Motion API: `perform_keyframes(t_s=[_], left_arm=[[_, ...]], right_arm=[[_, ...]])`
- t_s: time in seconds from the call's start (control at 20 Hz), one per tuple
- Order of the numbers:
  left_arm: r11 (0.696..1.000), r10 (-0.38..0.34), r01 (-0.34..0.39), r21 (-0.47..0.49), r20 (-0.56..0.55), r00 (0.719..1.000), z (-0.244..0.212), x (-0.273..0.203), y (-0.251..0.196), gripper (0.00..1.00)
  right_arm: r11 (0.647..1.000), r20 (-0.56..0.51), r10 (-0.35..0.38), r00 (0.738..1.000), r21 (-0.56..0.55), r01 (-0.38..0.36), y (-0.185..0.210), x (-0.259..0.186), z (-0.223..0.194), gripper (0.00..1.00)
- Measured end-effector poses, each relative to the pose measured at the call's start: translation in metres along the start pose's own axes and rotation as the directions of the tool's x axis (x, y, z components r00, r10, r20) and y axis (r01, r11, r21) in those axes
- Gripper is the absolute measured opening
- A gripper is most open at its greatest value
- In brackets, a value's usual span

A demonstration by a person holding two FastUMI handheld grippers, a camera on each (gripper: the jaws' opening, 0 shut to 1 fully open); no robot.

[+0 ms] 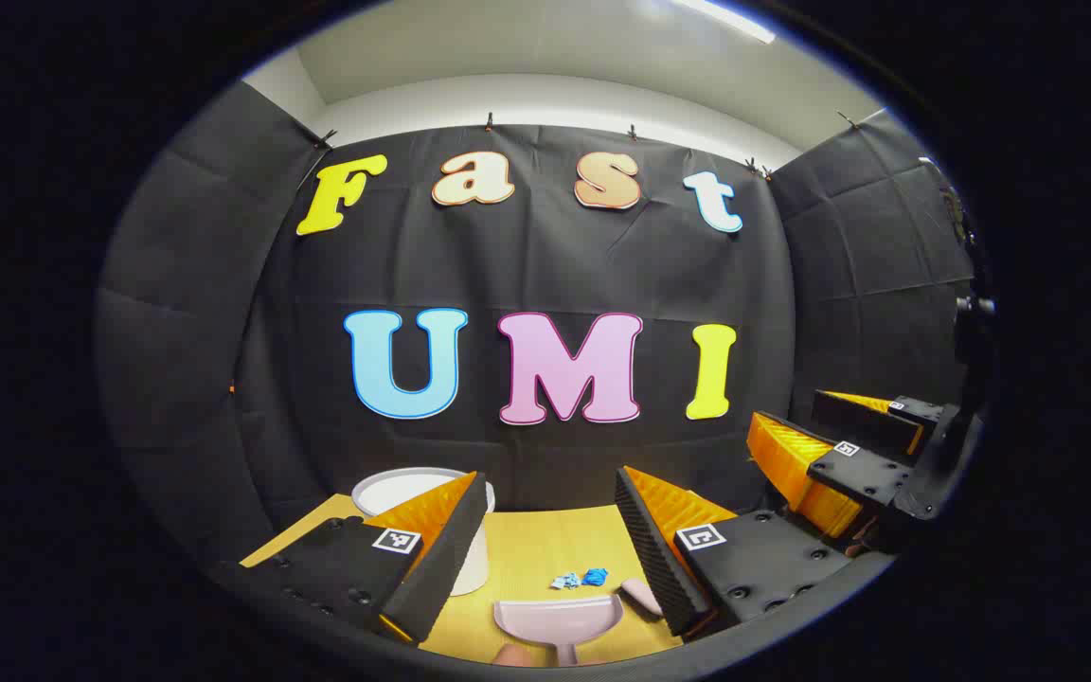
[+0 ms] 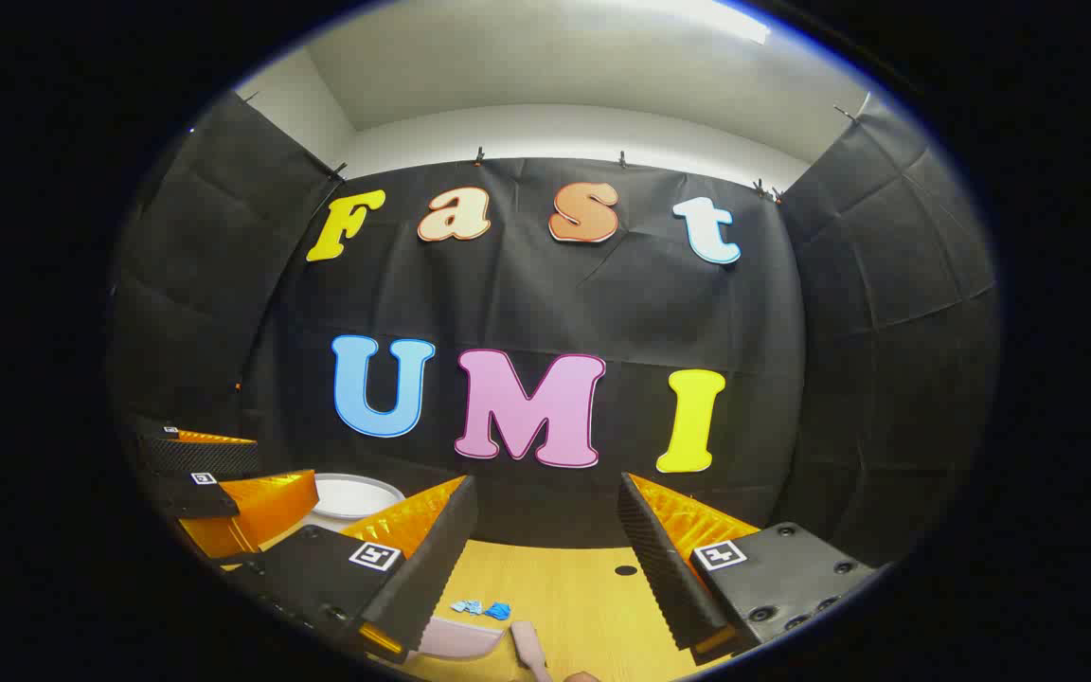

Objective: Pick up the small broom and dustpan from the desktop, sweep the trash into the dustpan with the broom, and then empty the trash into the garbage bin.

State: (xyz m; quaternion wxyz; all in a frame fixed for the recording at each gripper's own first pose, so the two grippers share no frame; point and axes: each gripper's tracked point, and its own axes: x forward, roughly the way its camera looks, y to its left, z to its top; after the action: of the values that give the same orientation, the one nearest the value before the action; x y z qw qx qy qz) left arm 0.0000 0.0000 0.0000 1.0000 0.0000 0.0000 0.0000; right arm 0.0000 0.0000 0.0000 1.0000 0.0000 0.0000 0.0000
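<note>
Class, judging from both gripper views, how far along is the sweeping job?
Nothing done yet. The blue trash lies on the desktop beyond the dustpan; the broom lies untouched. Both grippers are open and empty. Left: pick up, sweep, empty into the bin.

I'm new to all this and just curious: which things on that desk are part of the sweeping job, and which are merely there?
For the job:
pink dustpan
pink broom
blue trash
white bin

Merely there:
dark hole in the desktop

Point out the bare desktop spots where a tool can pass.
Free: the wood between the white bin and the blue trash, and the desktop right of the broom around the dark hole. Crowded: trash, pink dustpan and broom cluster together.
</note>
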Motion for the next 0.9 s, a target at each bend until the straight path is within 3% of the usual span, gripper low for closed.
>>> perform_keyframes(t_s=[0.55, 0.9], left_arm=[[0.995, -0.010, 0.009, -0.104, -0.015, 1.000, 0.004, -0.005, -0.027, 0.80], [0.993, 0.005, -0.007, -0.115, -0.012, 1.000, 0.003, -0.014, -0.033, 0.81]], right_arm=[[0.999, -0.041, -0.048, 0.998, 0.013, 0.049, -0.040, -0.026, -0.013, 0.96], [0.997, -0.053, -0.070, 0.996, 0.019, 0.071, -0.060, -0.039, -0.014, 0.96]])
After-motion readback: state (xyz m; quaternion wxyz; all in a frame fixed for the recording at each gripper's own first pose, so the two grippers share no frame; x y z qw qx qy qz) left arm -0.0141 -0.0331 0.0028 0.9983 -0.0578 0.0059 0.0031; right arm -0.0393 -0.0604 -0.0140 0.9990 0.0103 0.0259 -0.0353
